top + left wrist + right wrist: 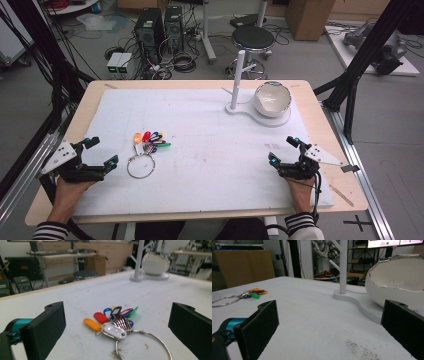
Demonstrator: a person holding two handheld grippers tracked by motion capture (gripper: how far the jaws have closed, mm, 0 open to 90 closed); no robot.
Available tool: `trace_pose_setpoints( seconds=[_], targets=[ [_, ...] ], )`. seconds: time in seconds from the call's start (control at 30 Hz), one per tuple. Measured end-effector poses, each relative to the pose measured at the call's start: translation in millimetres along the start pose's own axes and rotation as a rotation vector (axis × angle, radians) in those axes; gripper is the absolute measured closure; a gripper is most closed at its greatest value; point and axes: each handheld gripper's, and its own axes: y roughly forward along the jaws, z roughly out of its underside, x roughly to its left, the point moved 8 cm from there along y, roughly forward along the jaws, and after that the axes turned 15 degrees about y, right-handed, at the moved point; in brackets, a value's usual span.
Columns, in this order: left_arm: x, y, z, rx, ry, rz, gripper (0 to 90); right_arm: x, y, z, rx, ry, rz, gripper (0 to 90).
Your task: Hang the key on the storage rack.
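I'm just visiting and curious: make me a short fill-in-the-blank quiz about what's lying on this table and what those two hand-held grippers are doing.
1. The bunch of coloured key tags hangs on a large metal ____.
2. The gripper nearest the tags is the ____ gripper.
3. The jaws of the right gripper stand ____, holding nothing.
4. The white bowl sits on the base of a white stand, and it is ____ rather than upright.

Missing words: ring; left; open; tilted
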Motion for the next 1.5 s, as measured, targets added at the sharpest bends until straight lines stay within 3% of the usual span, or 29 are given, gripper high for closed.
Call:
trace_pose_setpoints(
  seconds=[0.1, 0.2, 0.5, 0.67, 0.87, 1.0, 1.17, 1.33, 1.5],
  targets=[
    [6.1, 0.5, -9.2, 0.039, 0.032, 0.039, 1.7, -0.3, 0.0, -0.1, -0.001, 0.002, 0.001, 1.0],
    [8.2, 3.0, -20.0, 0.066, 0.054, 0.106, 1.7, -0.6, 0.1, -0.4, -0.002, -0.002, 0.0, 1.0],
    [4.3, 18.6, -43.0, 0.219, 0.202, 0.299, 1.7, -0.2, 0.1, -0.1, -0.001, 0.002, 0.0, 1.0],
    [-3.0, 27.9, -52.8, 0.315, 0.288, 0.41, 1.7, -0.1, 0.0, 0.0, 0.0, 0.001, 0.001, 1.0],
    [-22.3, 37.2, -54.6, 0.424, 0.401, 0.54, 1.7, -0.4, 0.2, -0.4, -0.003, 0.0, 0.0, 1.0],
    [-35.4, 40.9, -52.6, 0.489, 0.475, 0.593, 1.7, -0.2, 0.0, 0.1, 0.001, -0.004, 0.002, 1.0],
    [-47.6, 45.1, -48.7, 0.572, 0.497, 0.655, 1.8, -0.2, 0.0, 0.1, 0.001, -0.003, 0.003, 1.0],
    [-54.5, 50.5, -43.3, 0.658, 0.544, 0.699, 3.1, 0.2, -0.2, 0.5, 0.004, 0.001, 0.003, 1.0],
    [-61.1, 55.2, -36.4, 0.708, 0.582, 0.742, 4.3, -0.2, 0.0, 0.1, 0.001, -0.003, 0.003, 1.0]
  ],
)
